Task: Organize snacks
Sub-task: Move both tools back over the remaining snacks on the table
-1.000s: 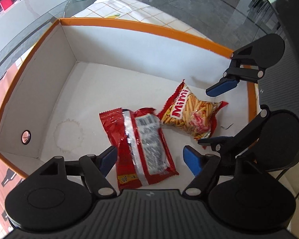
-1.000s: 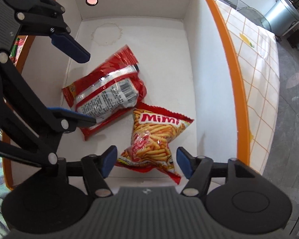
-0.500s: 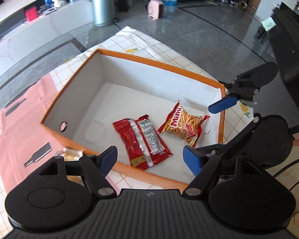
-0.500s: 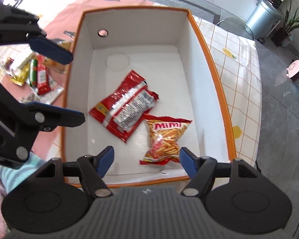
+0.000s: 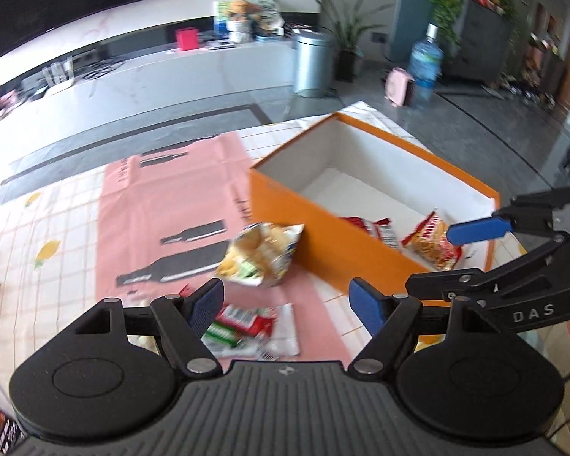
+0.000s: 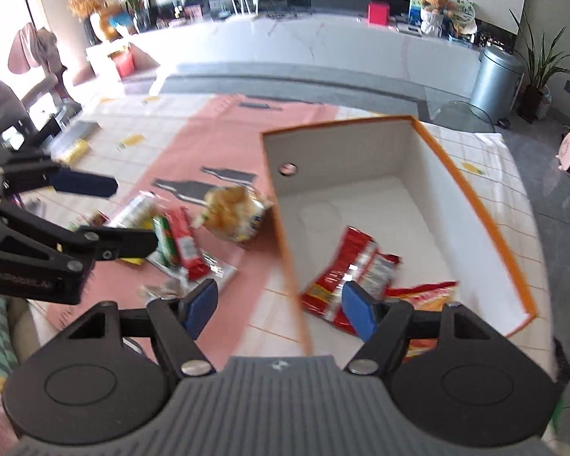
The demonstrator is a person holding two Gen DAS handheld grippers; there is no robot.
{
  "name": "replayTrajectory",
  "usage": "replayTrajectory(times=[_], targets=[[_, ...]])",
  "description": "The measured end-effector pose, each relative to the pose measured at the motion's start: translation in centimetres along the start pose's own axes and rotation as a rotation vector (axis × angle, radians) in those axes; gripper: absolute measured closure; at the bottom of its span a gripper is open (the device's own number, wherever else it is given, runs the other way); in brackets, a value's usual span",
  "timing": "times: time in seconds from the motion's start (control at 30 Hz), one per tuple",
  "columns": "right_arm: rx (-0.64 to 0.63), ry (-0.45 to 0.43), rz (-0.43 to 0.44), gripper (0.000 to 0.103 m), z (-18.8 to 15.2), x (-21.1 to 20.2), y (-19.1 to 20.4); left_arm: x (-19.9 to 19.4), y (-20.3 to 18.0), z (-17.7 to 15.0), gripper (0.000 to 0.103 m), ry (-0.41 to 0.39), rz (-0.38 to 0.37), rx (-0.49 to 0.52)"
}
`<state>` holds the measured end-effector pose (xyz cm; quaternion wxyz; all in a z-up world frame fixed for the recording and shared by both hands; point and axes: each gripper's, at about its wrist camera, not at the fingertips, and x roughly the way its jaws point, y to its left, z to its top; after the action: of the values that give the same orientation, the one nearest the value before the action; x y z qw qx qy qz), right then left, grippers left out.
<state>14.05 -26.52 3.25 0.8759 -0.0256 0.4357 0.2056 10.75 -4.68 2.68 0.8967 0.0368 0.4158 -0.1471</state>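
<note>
The left gripper (image 5: 287, 306) hangs in the air over the table (image 5: 57, 235), and its two blue fingers are wide apart with nothing between them. The right gripper (image 6: 279, 304) is up in the air too, and its fingers are also wide apart and hold nothing.

An orange box (image 5: 323, 235) with white insides sits on the table. In the left wrist view it is at about 2 o'clock from the left gripper. Two snacks lie on the box floor. One is a red bag (image 6: 351, 266) with a silver patch. The other is a bag of yellow sticks (image 5: 431, 243), and it lies just beside the red bag. In the right wrist view the red bag is at about 1 o'clock, close to the right gripper's right finger.

More snacks are outside the box, on a pink mat (image 5: 163, 205) with black bottle shapes. A puffy bag of pale chips (image 5: 260, 256) rests right beside the box's orange wall, at 12 o'clock from the left gripper. Near the left gripper's fingers lies a small pile of red and green packets (image 5: 243, 325) on a clear wrapper. The right wrist view is blurry, so the small packets there are hard to tell apart.

A silver bin (image 5: 311, 62) stands far away on the floor.
</note>
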Motion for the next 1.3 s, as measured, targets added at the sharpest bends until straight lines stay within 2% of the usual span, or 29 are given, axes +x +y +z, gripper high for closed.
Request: replayTrajectory(times=[0.1, 0.23, 0.37, 0.5, 0.67, 0.93, 1.03, 1.13, 1.3], targets=[[0.035, -0.056, 0.022, 0.033, -1.0, 0.7, 2.1, -0.9, 2.3, -1.9, 0.015, -0.01, 0.021, -0.06], [0.129, -0.084, 0.032, 0.033, -2.5, 2.3, 4.5, -1.5, 4.9, -4.6, 0.015, -0.025, 0.053, -0.124], [0.167, -0.13, -0.025, 0.033, -3.8, 3.7, 6.9, -1.6, 6.8, -6.7, 0.015, -0.043, 0.057, -0.177], [0.203, -0.16, -0.091, 0.033, -5.7, 5.4, 9.2, -1.5, 8.7, -9.1, 0.015, -0.06, 0.026, -0.253], [0.228, -0.132, -0.131, 0.033, -7.7, 7.9, 10.5, -1.1, 10.8, -11.5, 0.016, -0.062, -0.003, -0.282], [0.193, -0.075, -0.13, 0.033, -7.5, 10.6, 11.7, 0.5, 12.9, -12.7, 0.016, -0.05, -0.016, -0.34], [0.159, -0.055, -0.135, 0.032, -7.6, 11.6, 12.3, 1.0, 13.2, -12.9, 0.016, -0.049, 0.023, -0.322], [0.115, -0.052, -0.15, 0.026, -7.5, 12.2, 12.9, 1.1, 13.6, -13.1, 0.016, -0.058, 0.103, -0.305], [0.073, -0.044, -0.158, 0.026, -7.1, 13.3, 13.3, 1.7, 15.2, -12.9, 0.015, -0.066, 0.229, -0.279]])
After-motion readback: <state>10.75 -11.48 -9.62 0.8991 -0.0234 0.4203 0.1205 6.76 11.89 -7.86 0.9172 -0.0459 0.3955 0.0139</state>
